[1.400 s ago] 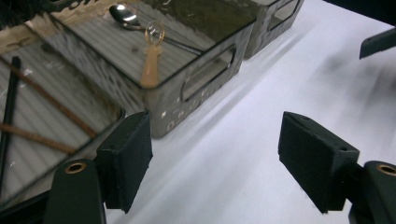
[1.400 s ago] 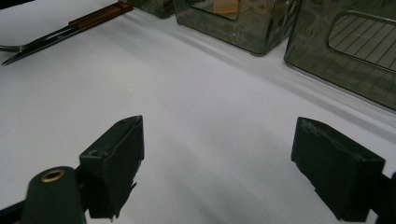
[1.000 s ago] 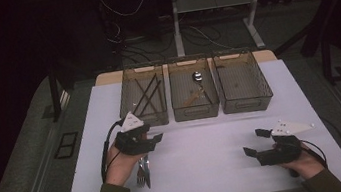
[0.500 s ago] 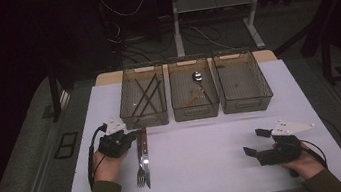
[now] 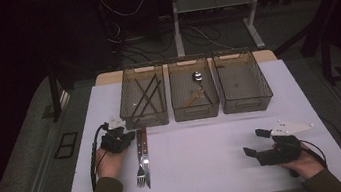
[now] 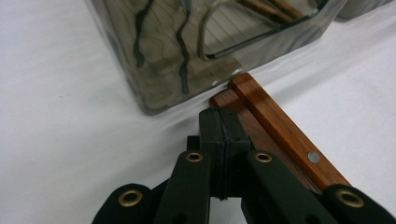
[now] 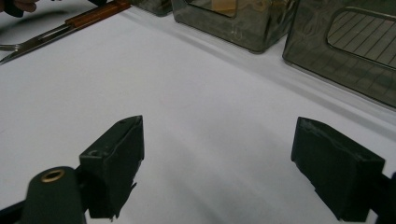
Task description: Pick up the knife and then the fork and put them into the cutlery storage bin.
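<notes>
A fork and a knife with brown wooden handles lie side by side on the white table, handles toward the left bin. My left gripper rests just left of the handle ends. In the left gripper view its jaws are pressed together with nothing between them, right beside the two handles. My right gripper sits low at the front right, its jaws wide apart over bare table. The cutlery shows far off in the right gripper view.
Three smoky clear bins stand in a row at the back. The left one holds dark sticks, the middle bin holds a spoon and a wooden piece, and the right bin has nothing visible inside. The table's front edge is close to both hands.
My left hand has slid left and down, off the cutlery, so the fork and knife now lie uncovered to its right. The right hand has stayed put.
</notes>
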A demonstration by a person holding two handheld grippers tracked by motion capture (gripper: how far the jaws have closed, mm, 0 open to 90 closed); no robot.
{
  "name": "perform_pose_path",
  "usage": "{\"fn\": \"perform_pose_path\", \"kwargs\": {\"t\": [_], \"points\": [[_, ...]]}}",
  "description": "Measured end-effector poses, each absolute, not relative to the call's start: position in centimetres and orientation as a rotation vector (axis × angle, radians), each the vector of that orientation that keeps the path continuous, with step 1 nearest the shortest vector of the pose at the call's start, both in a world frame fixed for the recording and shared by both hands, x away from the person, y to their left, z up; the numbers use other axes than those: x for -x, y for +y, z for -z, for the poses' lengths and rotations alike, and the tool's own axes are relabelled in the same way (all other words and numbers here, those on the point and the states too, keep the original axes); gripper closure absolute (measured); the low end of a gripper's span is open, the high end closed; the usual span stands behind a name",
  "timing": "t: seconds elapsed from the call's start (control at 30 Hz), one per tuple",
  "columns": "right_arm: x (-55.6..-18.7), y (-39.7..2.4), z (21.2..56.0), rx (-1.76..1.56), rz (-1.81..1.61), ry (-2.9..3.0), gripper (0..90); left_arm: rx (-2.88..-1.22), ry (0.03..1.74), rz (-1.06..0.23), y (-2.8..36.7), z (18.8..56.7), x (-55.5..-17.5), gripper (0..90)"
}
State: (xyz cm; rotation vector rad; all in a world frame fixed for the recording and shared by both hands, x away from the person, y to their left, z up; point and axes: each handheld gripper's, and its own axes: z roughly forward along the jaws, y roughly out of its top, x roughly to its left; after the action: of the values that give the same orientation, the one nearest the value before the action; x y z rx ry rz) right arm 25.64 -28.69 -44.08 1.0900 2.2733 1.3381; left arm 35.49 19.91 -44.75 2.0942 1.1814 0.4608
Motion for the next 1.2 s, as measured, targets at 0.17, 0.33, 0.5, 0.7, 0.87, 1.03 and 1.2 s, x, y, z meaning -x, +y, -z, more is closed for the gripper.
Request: {"fn": "perform_pose_path", "kwargs": {"t": [0.17, 0.33, 0.5, 0.7, 0.87, 1.03, 1.2], "points": [[-25.6, -28.7, 44.1, -1.094, -1.337, 2.275, 17.3, -2.102, 1.169, -0.454, 19.6, 44.8, -35.5, 89.5], [-25.6, -28.7, 44.1, -1.092, -1.339, 2.274, 17.3, -2.106, 1.15, -0.431, 19.3, 44.8, -35.5, 89.5], [-25.6, -28.7, 44.1, -1.093, -1.34, 2.273, 17.3, -2.116, 1.122, -0.407, 18.7, 44.8, -35.3, 89.5], [-25.7, -28.7, 44.1, -1.093, -1.34, 2.272, 17.3, -2.135, 1.088, -0.378, 18.2, 44.7, -35.2, 89.5], [-25.6, -28.7, 44.0, -1.093, -1.34, 2.271, 17.3, -2.144, 1.061, -0.34, 17.9, 44.7, -35.1, 89.5], [-25.6, -28.7, 44.0, -1.093, -1.34, 2.272, 17.3, -2.164, 1.022, -0.309, 17.5, 44.6, -35.0, 89.5], [-25.7, -28.7, 44.0, -1.094, -1.341, 2.271, 17.3, -2.181, 0.97, -0.27, 16.6, 44.7, -34.8, 89.5]]}}
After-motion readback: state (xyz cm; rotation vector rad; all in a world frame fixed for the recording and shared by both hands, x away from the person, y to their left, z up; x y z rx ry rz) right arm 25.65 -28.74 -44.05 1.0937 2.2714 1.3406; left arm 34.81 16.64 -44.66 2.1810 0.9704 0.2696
